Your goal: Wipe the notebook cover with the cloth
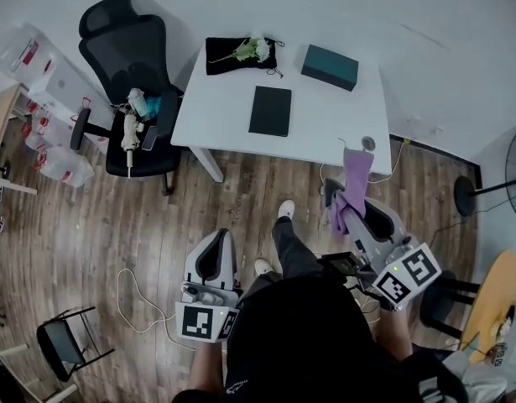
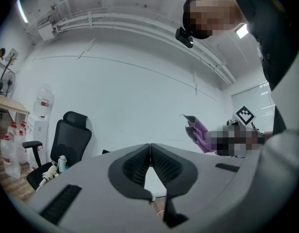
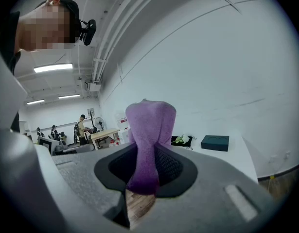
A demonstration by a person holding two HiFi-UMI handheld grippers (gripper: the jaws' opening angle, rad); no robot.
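Wiping: not begun. My right gripper (image 3: pixel 147 168) pinches cloth (image 1: pixel 351 193), well short of table (image 1: pixel 325 128); notebook (image 1: pixel 270 110) there, seemingly untouched. Left gripper (image 2: pixel 150 153) pressed together, empty.

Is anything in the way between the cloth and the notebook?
Nothing visible. The right gripper holds the cloth near the table edge; the notebook lies on bare tabletop, with the box farther back.

White table (image 1: pixel 325 124), black chair (image 1: pixel 132 65), wood floor (image 1: pixel 90 250).
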